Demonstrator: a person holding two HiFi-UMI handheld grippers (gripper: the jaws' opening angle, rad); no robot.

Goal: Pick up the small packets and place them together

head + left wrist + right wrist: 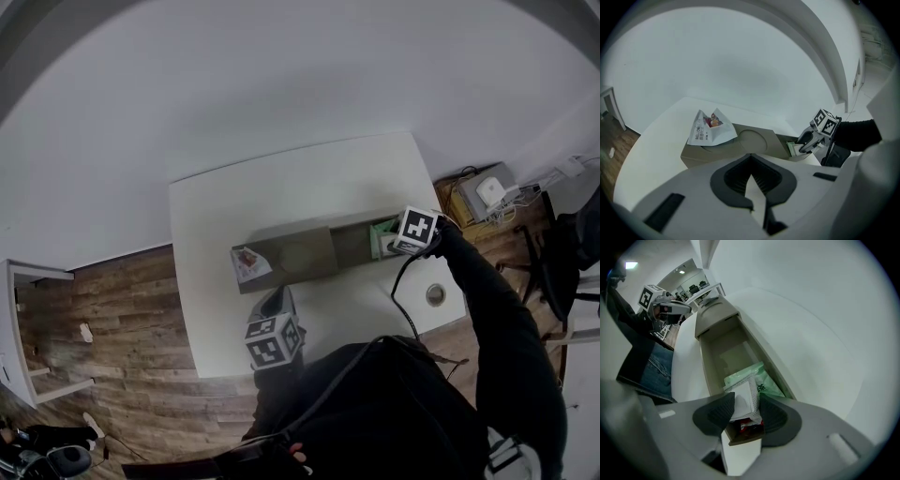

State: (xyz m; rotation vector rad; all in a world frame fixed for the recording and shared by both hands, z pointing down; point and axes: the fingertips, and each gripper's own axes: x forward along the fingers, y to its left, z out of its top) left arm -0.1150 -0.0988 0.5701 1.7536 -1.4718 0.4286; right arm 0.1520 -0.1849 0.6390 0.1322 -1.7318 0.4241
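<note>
Our right gripper (746, 405) seems to pinch a white packet (742, 398) over the box (706, 363); our left gripper (750, 160) is pressed together.

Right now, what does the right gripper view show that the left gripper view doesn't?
Only the right gripper view: a white packet gripped between the jaws of the right gripper, above the open compartment and its bare floor.
Only the left gripper view: the printed packet lying on the lid, seen clearly; the left gripper with jaws together, empty.
Both: the tan box, the white table, the green packet (only an edge in the left one), and the opposite gripper.
</note>
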